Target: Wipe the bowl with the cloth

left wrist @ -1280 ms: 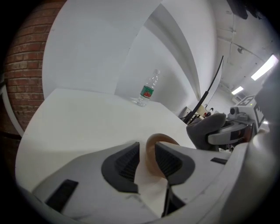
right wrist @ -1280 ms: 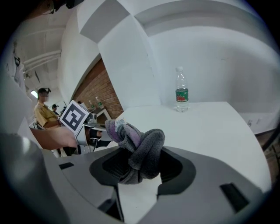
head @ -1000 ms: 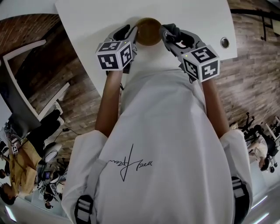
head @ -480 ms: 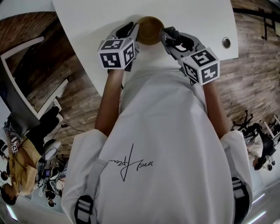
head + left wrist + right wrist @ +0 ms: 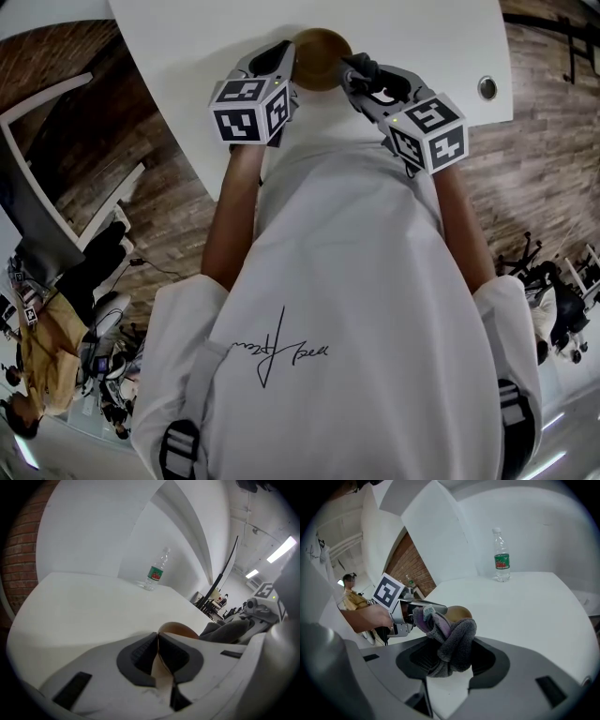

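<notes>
Left tongs: your left tongs (image 5: 157, 637) have just been closing, and their pads now pinch the left wall of the bowl (image 5: 319, 58), with the rim running up between them.
Why that grip: I judge it an anchor. A light bowl would likely skate across the counter (image 5: 187, 42) under a rubbing stroke, and a pinch at one side leaves the hollow free for your other hand.
Right tongs: your right tongs (image 5: 451, 651) are clamped on the cloth (image 5: 457, 637), which bunches up out of the pads in a thick grey and purple wad.
Why the wad leads: with the fabric standing ahead of the tips, soft cloth rather than the hard tips should meet the bowl first.
Cloth position: it sits just beside the bowl's right rim, opposite your left grip. Whether it touches yet, I cannot tell.
Bowl: brown and upright on the white counter, between your two tools.
Bowl contents: nothing shows in the part of the hollow that you can see.
Bottle: a clear bottle (image 5: 501, 557) with a green label stands upright and capped at the far side of the counter, well apart from the work. How full it is, I cannot tell.
Step in hand: the bracing looks done, and the wipe itself looks about to start.
</notes>
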`<state>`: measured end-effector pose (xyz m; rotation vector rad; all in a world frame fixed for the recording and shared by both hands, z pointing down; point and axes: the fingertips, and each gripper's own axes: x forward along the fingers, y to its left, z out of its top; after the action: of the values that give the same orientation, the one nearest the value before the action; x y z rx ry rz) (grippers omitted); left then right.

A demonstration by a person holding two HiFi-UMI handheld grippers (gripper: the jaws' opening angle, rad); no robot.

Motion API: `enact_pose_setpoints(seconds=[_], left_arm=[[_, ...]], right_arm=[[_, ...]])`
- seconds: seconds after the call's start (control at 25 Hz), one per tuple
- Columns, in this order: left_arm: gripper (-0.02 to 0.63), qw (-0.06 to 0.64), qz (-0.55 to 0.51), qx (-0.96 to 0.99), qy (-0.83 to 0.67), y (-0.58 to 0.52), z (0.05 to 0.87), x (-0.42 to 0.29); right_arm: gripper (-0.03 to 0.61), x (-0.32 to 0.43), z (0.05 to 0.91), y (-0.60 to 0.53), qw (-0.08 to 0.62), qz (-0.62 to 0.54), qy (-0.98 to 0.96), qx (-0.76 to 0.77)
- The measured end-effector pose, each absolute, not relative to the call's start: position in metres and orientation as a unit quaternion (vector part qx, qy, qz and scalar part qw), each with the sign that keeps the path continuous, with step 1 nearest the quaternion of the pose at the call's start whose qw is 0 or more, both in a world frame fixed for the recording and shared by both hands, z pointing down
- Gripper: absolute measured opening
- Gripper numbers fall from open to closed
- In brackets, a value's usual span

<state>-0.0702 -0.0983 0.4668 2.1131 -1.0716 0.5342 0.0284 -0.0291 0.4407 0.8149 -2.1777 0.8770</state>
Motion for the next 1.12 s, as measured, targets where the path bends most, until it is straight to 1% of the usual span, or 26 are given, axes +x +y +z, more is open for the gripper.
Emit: enact_pose_setpoints(seconds=[0.56,0.88,1.12], left_arm=[[0.015,0.35,0.202,0.816,-0.414,-0.099,0.469,-0.073],[0.015,0.348,0.207,0.816,-0.413,-0.1,0.468,-0.072],[0.015,0.346,0.21,0.817,-0.412,-0.1,0.468,-0.07]], right_arm=[[0.181,0.032,0.444,-0.042,0.331,0.32,-0.836,0.299],[0.181,0.033,0.444,-0.046,0.347,0.299,-0.852,0.255],[0.18,0.036,0.443,-0.054,0.353,0.28,-0.857,0.25]])
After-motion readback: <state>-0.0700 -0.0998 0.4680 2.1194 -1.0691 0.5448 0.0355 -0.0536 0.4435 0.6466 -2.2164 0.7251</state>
